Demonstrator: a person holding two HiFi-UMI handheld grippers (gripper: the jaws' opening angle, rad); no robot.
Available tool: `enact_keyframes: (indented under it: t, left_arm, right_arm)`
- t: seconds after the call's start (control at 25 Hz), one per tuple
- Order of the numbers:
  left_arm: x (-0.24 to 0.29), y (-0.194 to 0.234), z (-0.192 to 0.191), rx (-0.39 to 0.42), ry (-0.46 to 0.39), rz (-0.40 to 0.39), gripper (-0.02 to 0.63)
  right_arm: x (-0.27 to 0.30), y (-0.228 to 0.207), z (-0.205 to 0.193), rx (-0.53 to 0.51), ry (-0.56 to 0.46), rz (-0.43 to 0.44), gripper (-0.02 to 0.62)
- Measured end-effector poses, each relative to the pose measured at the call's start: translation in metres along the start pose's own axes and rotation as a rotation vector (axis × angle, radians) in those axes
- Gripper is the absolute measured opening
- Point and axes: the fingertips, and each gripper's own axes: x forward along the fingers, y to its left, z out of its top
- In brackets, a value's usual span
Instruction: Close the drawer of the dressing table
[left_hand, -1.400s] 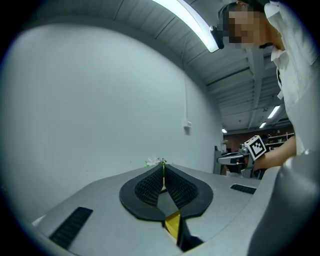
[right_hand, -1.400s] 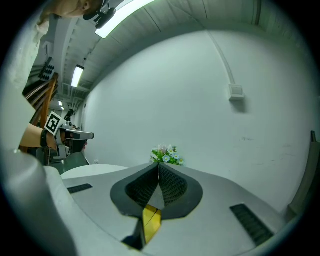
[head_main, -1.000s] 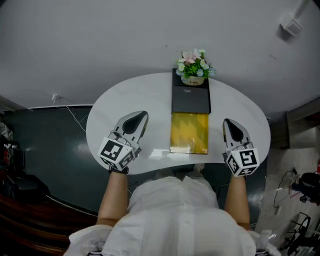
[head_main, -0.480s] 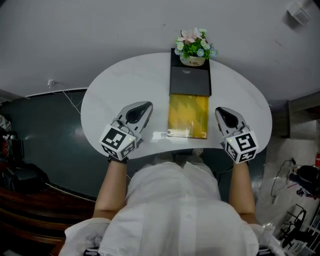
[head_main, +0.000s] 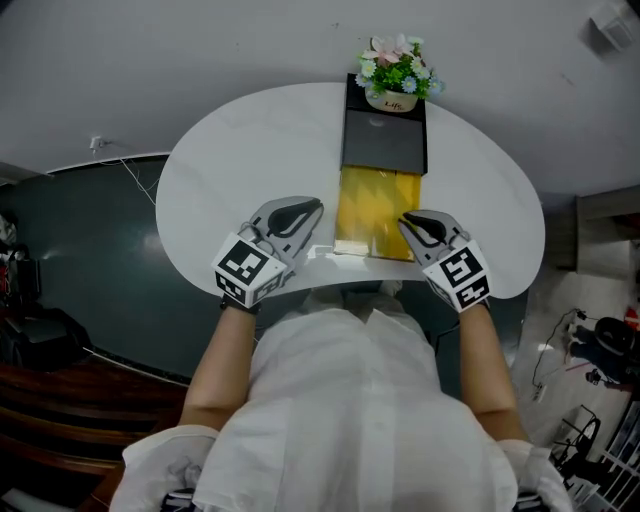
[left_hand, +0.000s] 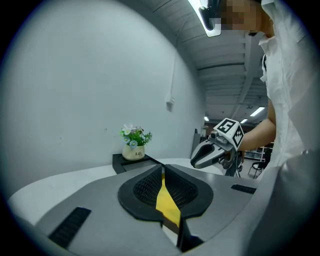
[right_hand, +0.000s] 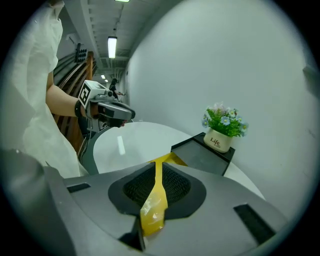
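Observation:
A black drawer box (head_main: 384, 143) stands on the white table (head_main: 240, 150), and its yellow drawer (head_main: 378, 205) is pulled out toward me. My left gripper (head_main: 310, 208) is shut and empty, its tip by the drawer's front left corner. My right gripper (head_main: 408, 220) is shut too, its tip at the front right corner. In the left gripper view the drawer (left_hand: 166, 200) shows as a yellow strip through the slit of my gripper (left_hand: 163, 167). The right gripper view shows the drawer (right_hand: 172, 160) and the box (right_hand: 202, 155) just beyond the gripper (right_hand: 156, 165).
A small pot of flowers (head_main: 394, 75) sits on the back of the black box, against the grey wall. The table's rounded front edge lies right under both grippers, with my body close behind it. Dark floor and a cable (head_main: 130, 170) lie to the left.
Both grippers have moved inward and forward from the table's sides to the drawer's front corners. The drawer still stands out the same length.

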Motion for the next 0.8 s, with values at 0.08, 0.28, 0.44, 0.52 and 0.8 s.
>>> enact_keyframes:
  t: [0.08, 0.28, 0.44, 0.52, 0.8]
  left_arm:
    - [-0.002, -0.003, -0.006, -0.004, 0.008, -0.002, 0.020]
    - [-0.006, -0.005, -0.018, -0.008, 0.027, -0.002, 0.020]
    - [-0.010, -0.006, -0.021, -0.014, 0.023, 0.003, 0.020]
    - [-0.011, -0.006, -0.021, -0.015, 0.021, 0.004, 0.020]
    - [-0.014, -0.007, -0.022, -0.028, 0.010, 0.006, 0.020]
  right_arm:
    - [0.008, 0.012, -0.005, -0.020, 0.029, 0.045, 0.031]
    - [0.030, 0.045, -0.025, -0.117, 0.147, 0.176, 0.041]
    - [0.043, 0.069, -0.042, -0.240, 0.257, 0.273, 0.042]
    - [0.048, 0.079, -0.047, -0.289, 0.305, 0.319, 0.048]
    - [0.060, 0.103, -0.063, -0.400, 0.441, 0.430, 0.064]
